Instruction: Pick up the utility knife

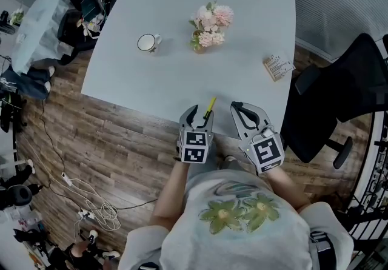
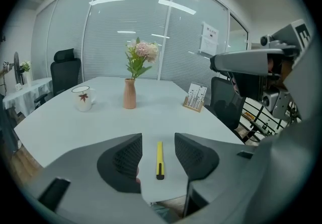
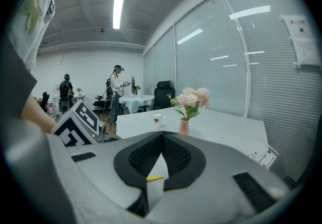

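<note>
The utility knife (image 1: 209,107) is a slim yellow one with a black end, lying on the white table (image 1: 182,32) close to its near edge. In the left gripper view the knife (image 2: 159,159) lies lengthwise between the jaws of my left gripper (image 2: 158,138), which stand apart on either side of it with a gap to each pad. From the head view the left gripper (image 1: 200,115) hangs over the knife's near end. My right gripper (image 1: 234,105) sits just right of it, jaw tips together, empty. A sliver of the yellow knife (image 3: 155,178) shows below the right gripper (image 3: 162,136).
A white mug (image 1: 147,42) and a vase of pink flowers (image 1: 209,26) stand mid-table. A small card holder (image 1: 278,67) sits near the right edge. A black office chair (image 1: 345,93) stands to the right, and cables (image 1: 91,202) lie on the wooden floor.
</note>
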Demonstrator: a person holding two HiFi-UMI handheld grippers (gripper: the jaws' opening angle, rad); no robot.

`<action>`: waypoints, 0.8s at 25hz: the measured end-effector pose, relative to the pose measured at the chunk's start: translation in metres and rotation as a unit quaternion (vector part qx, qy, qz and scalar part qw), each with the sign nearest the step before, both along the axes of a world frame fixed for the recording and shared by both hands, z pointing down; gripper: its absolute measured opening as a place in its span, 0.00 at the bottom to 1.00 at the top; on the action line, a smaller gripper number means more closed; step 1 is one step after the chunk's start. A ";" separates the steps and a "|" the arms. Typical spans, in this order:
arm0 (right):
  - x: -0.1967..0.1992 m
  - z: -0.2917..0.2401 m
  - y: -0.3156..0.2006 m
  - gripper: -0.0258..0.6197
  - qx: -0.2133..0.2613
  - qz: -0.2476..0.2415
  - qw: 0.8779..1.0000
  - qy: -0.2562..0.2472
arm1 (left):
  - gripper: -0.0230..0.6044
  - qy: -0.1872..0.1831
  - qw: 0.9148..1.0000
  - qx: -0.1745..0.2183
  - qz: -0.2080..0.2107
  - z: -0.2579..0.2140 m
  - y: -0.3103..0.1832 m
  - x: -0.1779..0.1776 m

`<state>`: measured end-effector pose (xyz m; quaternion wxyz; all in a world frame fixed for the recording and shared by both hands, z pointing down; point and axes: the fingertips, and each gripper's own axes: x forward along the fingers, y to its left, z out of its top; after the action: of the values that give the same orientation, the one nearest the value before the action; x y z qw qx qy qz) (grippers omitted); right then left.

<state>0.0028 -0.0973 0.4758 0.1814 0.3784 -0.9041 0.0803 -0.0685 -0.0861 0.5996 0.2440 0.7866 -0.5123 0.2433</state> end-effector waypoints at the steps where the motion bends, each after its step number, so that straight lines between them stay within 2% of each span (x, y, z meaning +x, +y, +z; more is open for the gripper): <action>1: 0.000 0.000 0.000 0.05 0.001 0.000 1.000 0.000 | 0.35 -0.002 1.000 -0.003 0.004 0.005 0.001 0.002; 12: 0.004 0.004 -0.002 0.05 -0.003 0.005 1.000 0.005 | 0.35 0.010 0.999 -0.022 -0.021 0.033 -0.003 0.004; 14: 0.005 0.003 -0.003 0.05 -0.004 0.008 1.000 0.005 | 0.32 0.005 0.999 -0.030 -0.018 0.038 -0.002 0.005; 20: 0.009 0.005 -0.004 0.05 -0.001 0.012 1.000 0.004 | 0.32 -0.021 0.998 -0.055 0.004 0.059 0.004 0.012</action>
<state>0.0121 -0.1009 0.4805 0.1848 0.3895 -0.8986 0.0818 -0.0567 -0.0818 0.6583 0.2747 0.7691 -0.4999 0.2884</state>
